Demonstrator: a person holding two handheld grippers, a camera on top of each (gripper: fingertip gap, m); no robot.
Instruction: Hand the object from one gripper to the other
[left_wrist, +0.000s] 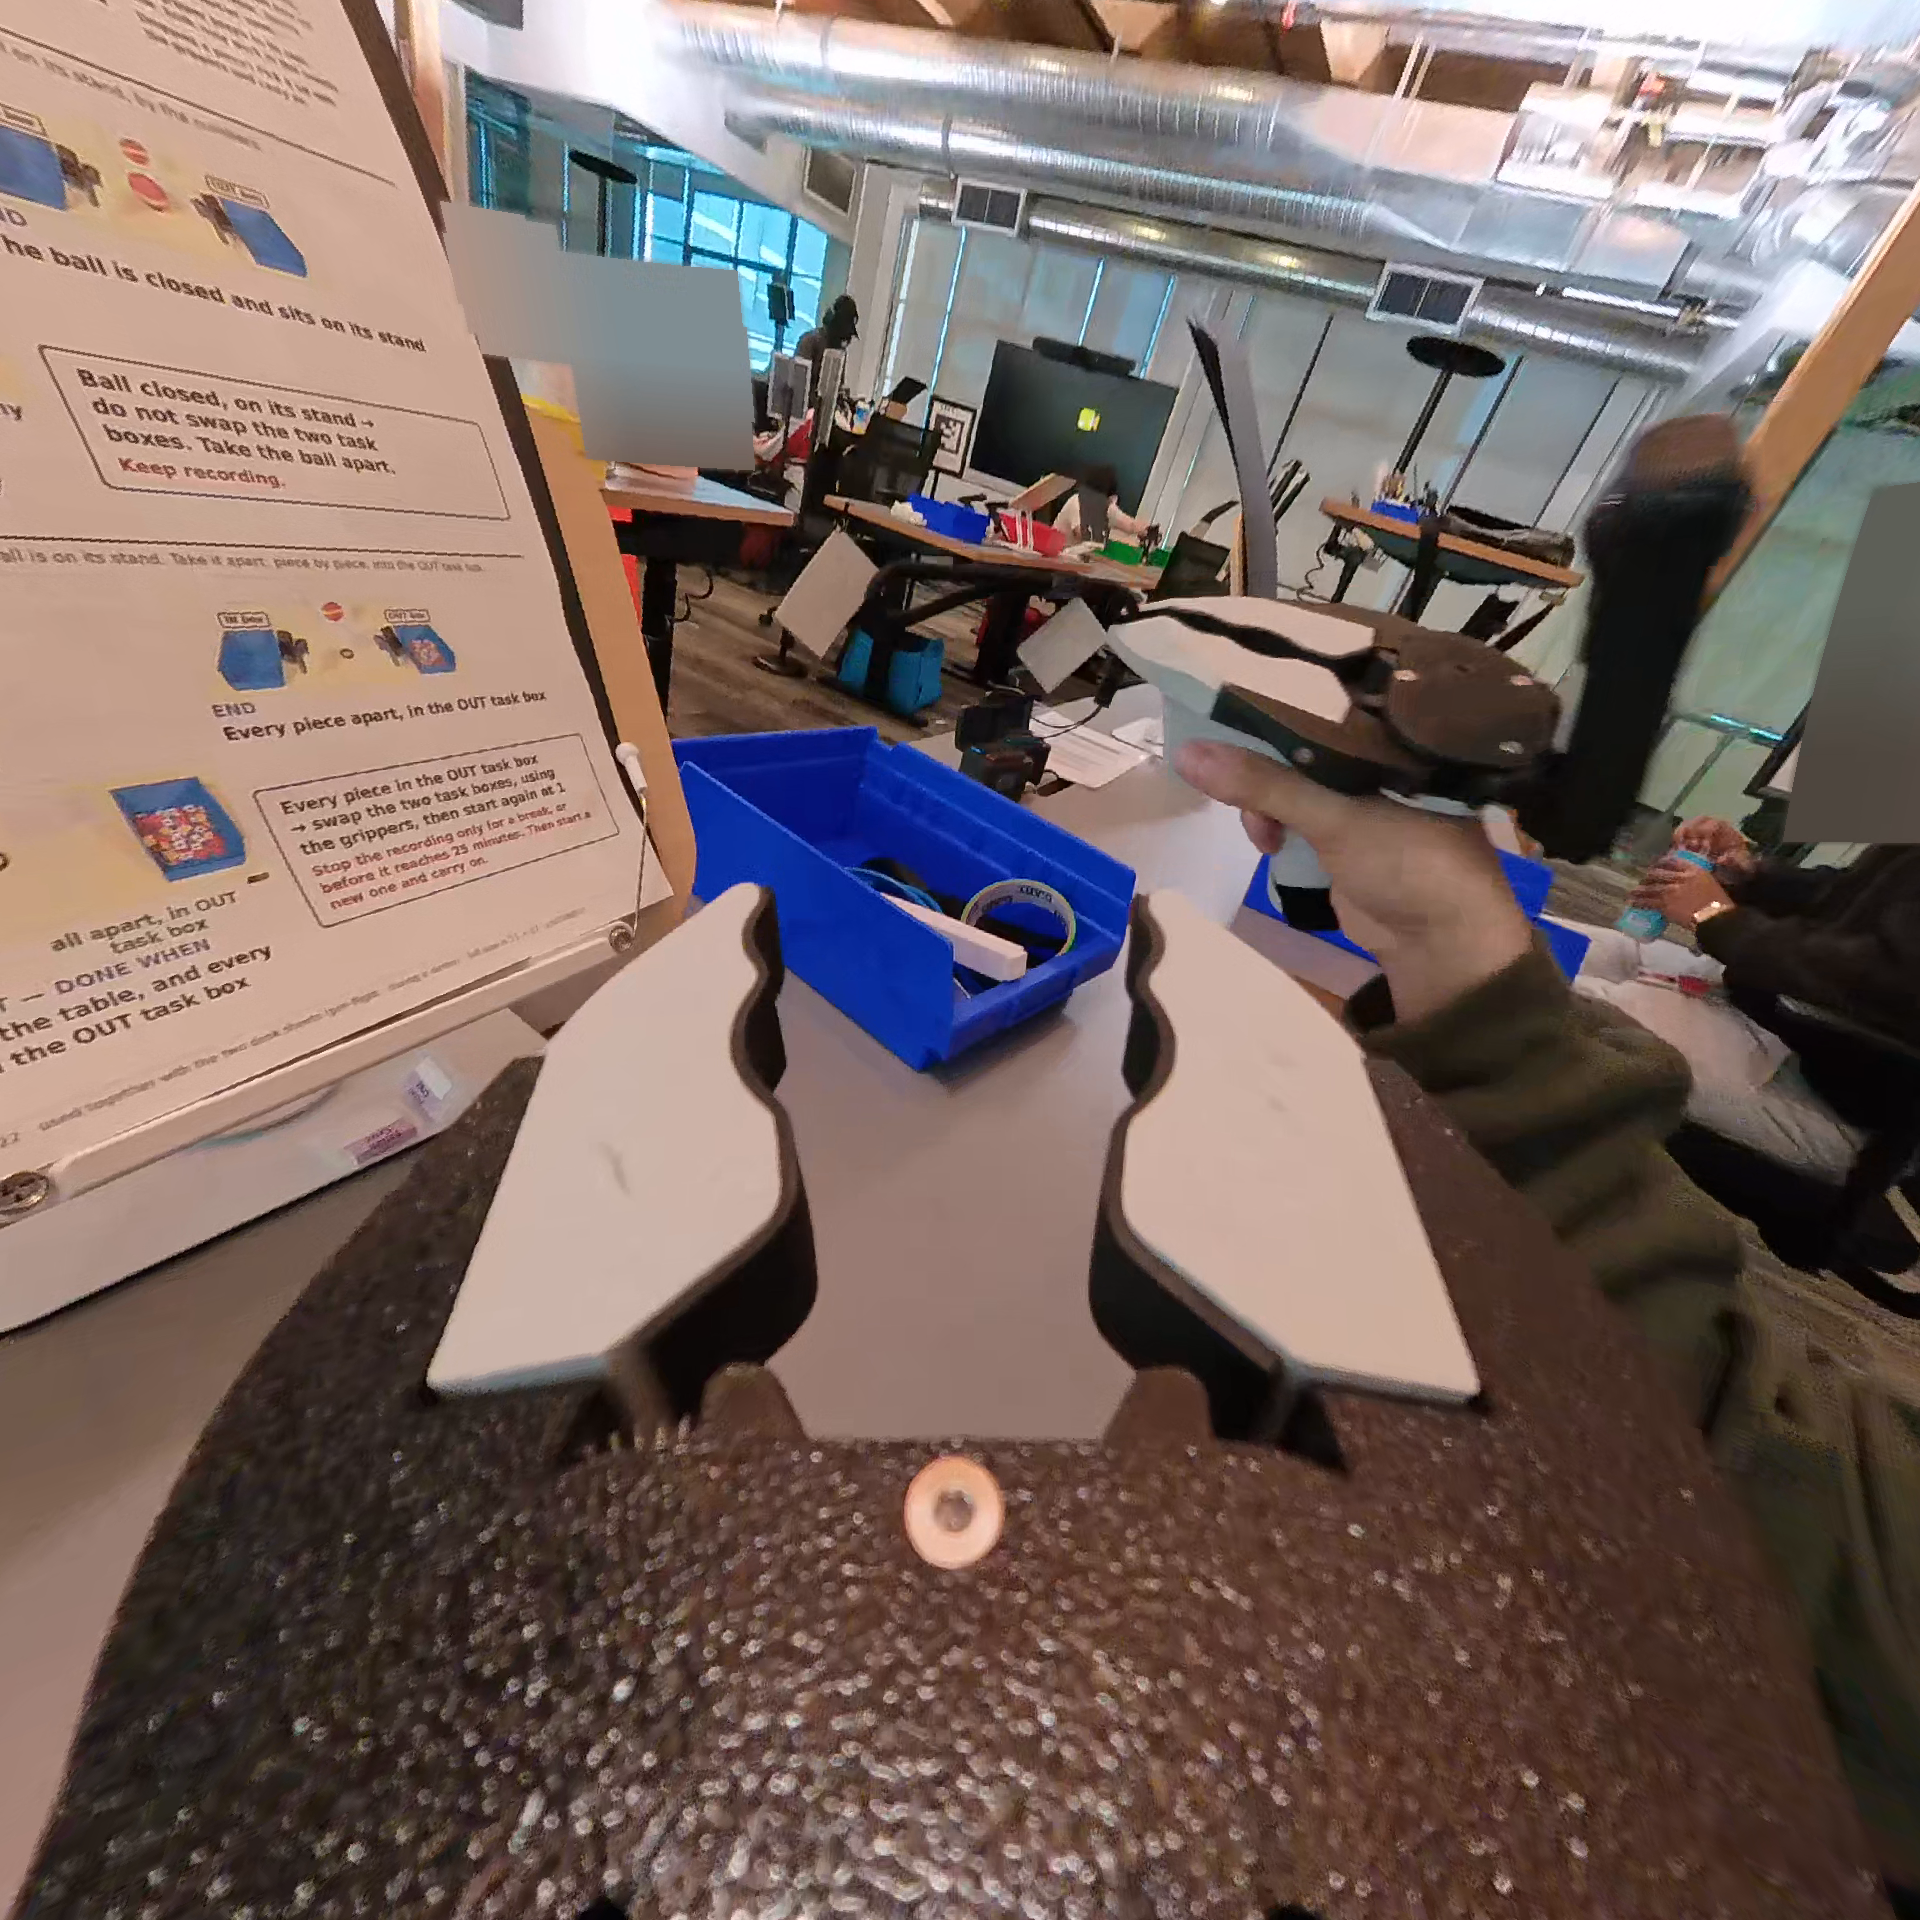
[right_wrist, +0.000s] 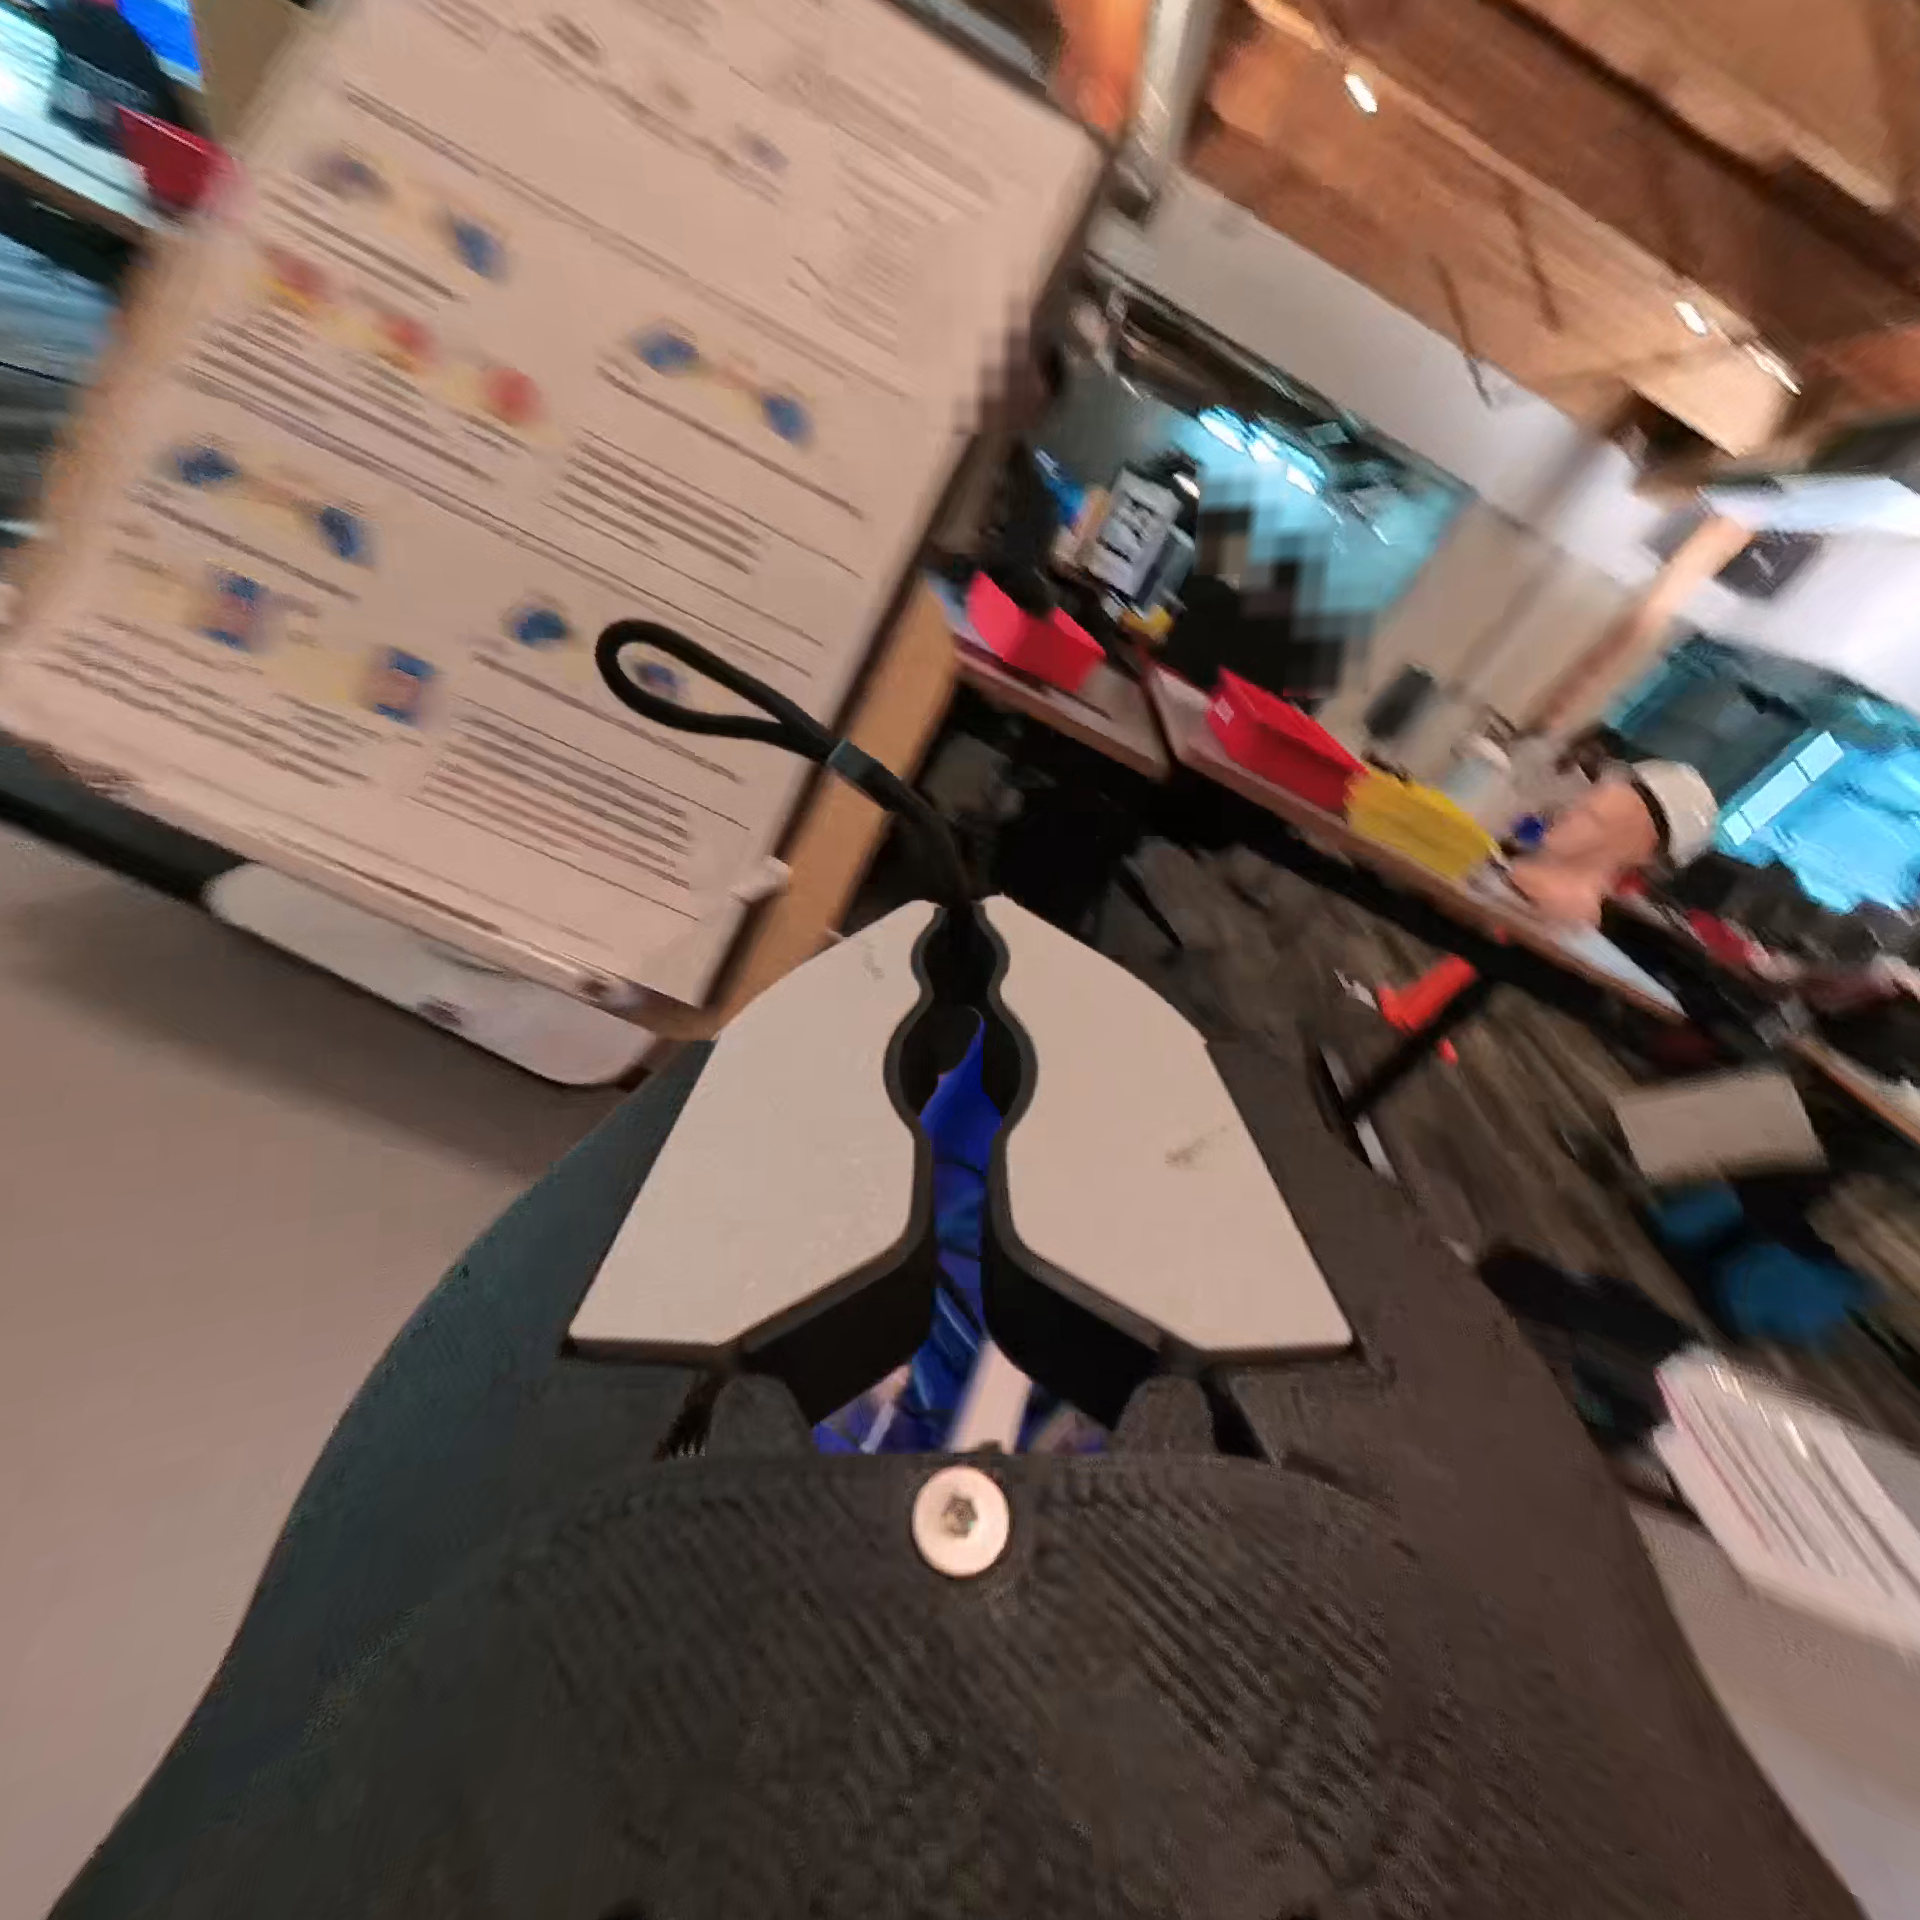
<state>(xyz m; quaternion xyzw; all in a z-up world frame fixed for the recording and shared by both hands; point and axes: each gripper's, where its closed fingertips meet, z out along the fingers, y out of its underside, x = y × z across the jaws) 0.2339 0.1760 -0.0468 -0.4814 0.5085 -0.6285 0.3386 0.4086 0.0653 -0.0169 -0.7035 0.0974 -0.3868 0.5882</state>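
Note:
My right gripper (right_wrist: 961, 912) is shut on a thin black cord (right_wrist: 717, 698). The cord sticks out past the tips and ends in a small loop, up and to the left. My left gripper (left_wrist: 951, 914) is open and empty, low over the grey table (left_wrist: 935, 1268), with its jaws wide apart. In the left wrist view the right gripper (left_wrist: 1122, 636) is held in a hand (left_wrist: 1382, 883), up and to the right of the left one, with its tips pointing left. The two grippers are well apart. I cannot make out the cord clearly in that view.
A blue bin (left_wrist: 831, 810) just beyond the left gripper holds a tape roll (left_wrist: 1018, 914), a white bar (left_wrist: 966, 940) and cables. A propped instruction board (left_wrist: 260, 623) stands at the left and also shows in the right wrist view (right_wrist: 520, 416). A second blue bin (left_wrist: 1538, 883) lies behind the hand. My right fingertips sit around 20 cm from my left ones.

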